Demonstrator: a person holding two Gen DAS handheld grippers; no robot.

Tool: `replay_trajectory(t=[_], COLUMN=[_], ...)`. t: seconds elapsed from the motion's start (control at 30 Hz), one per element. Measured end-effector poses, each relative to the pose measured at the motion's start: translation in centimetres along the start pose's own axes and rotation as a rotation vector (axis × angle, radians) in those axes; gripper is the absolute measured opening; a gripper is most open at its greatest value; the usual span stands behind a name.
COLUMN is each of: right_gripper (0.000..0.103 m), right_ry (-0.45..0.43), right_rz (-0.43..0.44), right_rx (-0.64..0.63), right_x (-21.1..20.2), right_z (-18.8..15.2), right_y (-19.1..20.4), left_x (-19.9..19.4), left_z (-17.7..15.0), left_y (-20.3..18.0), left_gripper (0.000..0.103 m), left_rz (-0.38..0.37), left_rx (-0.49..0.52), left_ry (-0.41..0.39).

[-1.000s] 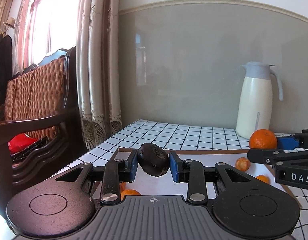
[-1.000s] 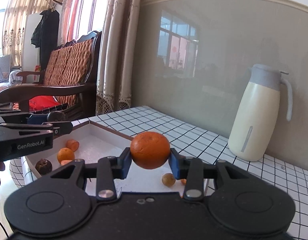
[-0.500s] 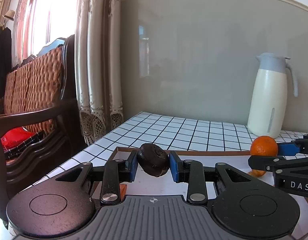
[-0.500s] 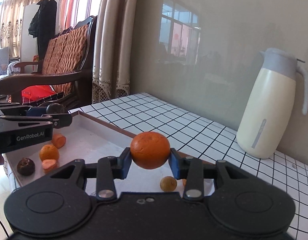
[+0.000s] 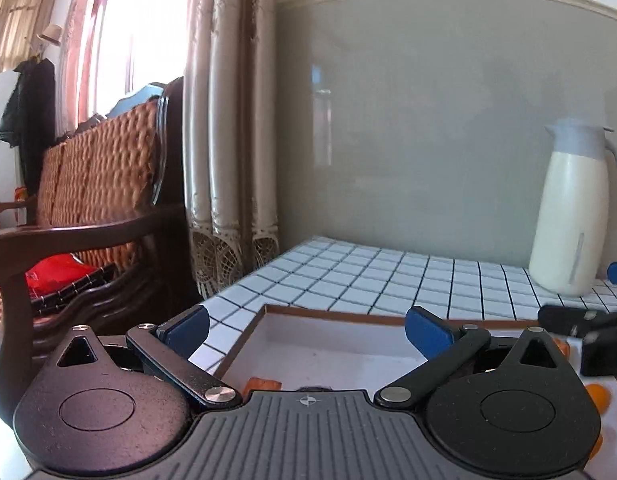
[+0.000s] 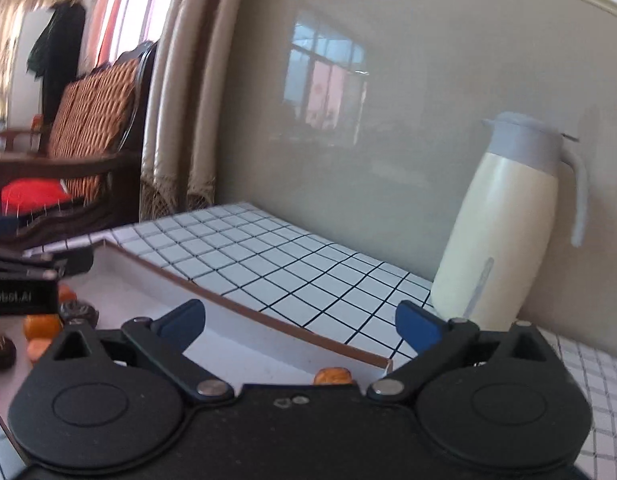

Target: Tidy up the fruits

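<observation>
While both sets of jaws stand spread wide and hold nothing, the left gripper (image 5: 306, 330) and right gripper (image 6: 300, 322) hover above the white tray (image 6: 268, 322), small fruits lying below them.

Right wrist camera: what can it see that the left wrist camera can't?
Only the right wrist view shows the dark wrinkly fruits in the tray and a window reflection on the wall. Only the left wrist view shows the hat by the window. Both show the white tray, the cream jug, the wooden chair, and open grippers, right gripper and left gripper.
</observation>
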State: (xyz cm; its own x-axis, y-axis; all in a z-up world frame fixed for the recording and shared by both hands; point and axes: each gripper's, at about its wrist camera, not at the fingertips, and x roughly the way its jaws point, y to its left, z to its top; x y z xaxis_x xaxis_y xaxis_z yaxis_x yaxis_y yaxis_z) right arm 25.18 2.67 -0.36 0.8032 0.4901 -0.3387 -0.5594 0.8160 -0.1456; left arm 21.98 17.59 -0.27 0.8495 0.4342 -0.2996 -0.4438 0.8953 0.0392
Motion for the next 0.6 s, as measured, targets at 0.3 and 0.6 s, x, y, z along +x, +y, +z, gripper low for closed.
replay_trajectory(t=[0.3,0.6], right_gripper=[0.097,0.097], right_ry=[0.002,0.020], right_rz=[-0.009,0.007], right_rx=[0.024,0.053], right_x=[0.16,0.00], right_z=[-0.09,-0.25], right_y=[-0.73,-1.12], left_x=[-0.05,-0.23], left_z=[-0.11,-0.18], left_y=[0.21,0.28], left_gripper=[0.103,0.103], left_rz=[0.004,0.007], left_rx=[0.007,0.012], left_ry=[0.006,0.023])
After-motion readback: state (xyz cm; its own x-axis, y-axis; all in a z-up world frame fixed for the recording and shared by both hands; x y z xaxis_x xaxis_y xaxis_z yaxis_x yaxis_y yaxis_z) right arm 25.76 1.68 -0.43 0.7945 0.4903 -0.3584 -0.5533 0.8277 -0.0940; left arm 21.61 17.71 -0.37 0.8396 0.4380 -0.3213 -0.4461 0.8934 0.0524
